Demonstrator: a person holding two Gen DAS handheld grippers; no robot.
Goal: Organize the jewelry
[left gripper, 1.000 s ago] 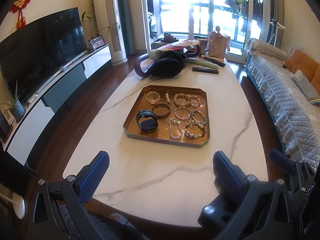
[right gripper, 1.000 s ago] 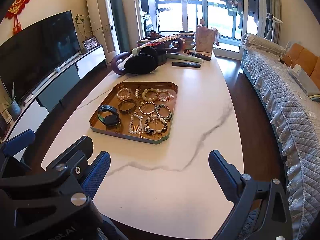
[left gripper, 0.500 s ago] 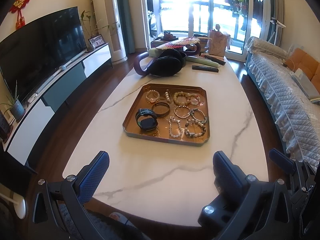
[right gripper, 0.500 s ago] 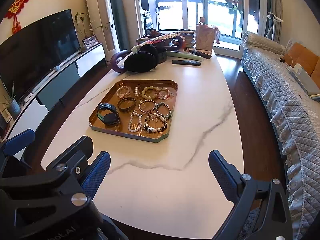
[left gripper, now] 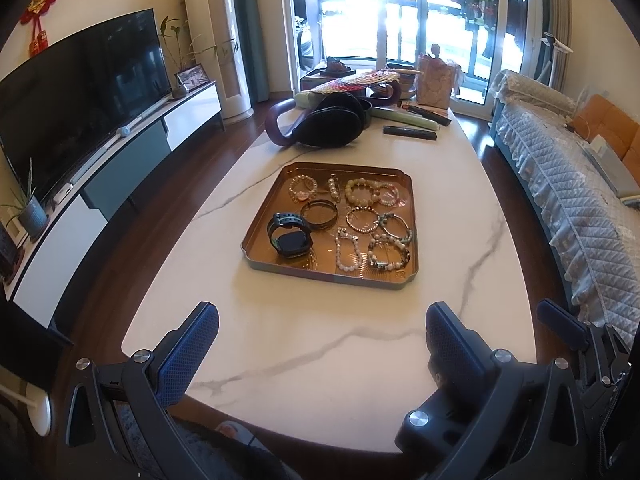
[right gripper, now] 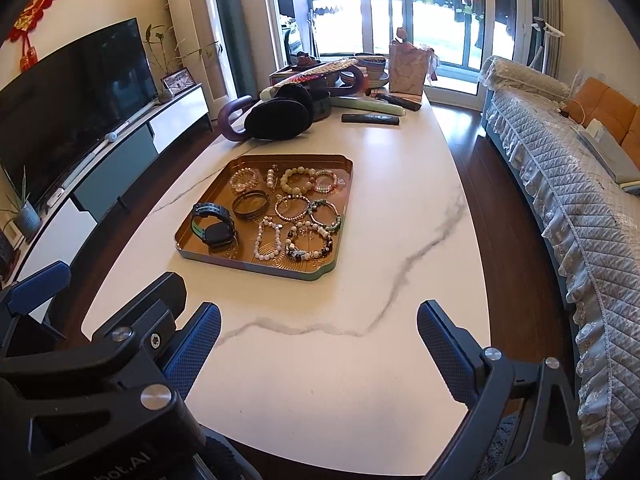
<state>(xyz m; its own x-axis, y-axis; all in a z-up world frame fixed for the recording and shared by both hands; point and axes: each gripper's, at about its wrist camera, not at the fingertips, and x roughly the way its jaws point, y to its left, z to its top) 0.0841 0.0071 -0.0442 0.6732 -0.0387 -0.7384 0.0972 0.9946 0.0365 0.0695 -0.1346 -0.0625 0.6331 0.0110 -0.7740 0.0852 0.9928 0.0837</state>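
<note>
Both tongs, left gripper (left gripper: 322, 340) and right gripper (right gripper: 318, 334), were held wide open and empty at frame bottom, apparently readied; beaded bracelets (left gripper: 370, 216) were laid in the copper square tray (left gripper: 256, 236) at centre.

Right claw (right gripper: 318, 328) gapes empty over table (right gripper: 400, 240), short of jewelry tray (right gripper: 256, 264).

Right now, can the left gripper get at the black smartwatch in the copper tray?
Probably yes. The open left gripper faces the black smartwatch at the copper tray's near left corner, with only bare marble table between; the tray's low rim looks the only hurdle.
</note>
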